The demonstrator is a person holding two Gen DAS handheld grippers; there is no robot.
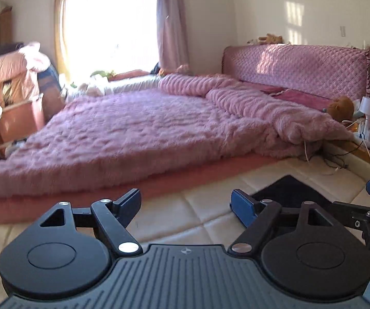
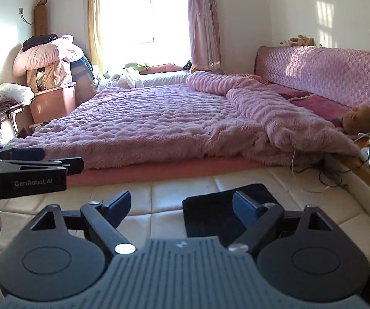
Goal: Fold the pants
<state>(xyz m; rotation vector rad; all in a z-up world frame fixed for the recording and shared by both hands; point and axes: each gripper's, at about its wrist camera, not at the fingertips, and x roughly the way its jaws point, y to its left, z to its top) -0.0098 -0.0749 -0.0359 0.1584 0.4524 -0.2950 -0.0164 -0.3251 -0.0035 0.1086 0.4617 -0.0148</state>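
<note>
A wide bed under a shaggy pink fleece blanket [image 2: 143, 118] fills the middle of the room, with a quilted pink headboard [image 2: 324, 74] at its right end and a bright window behind a pink curtain [image 2: 203, 18] beyond it. In front of the bed lies a cream quilted mat [image 2: 174, 193] with stitched square panels. On that mat rest the black pants [image 2: 210, 219], folded into a compact, flat, roughly rectangular packet with crisp straight edges and a smooth, dull dark surface; the packet sits just ahead of the right gripper [image 2: 181, 206], partly hidden behind its right finger. In the left wrist view only one corner of the pants [image 1: 290, 190] shows, as a dark wedge. The right gripper's fingers are spread wide with nothing between them, and the pads touch no cloth. The left gripper [image 1: 185, 203] is likewise spread wide and empty above bare mat, to the left of the pants. A brown plush bear [image 2: 357, 121] lies by the headboard.
</note>
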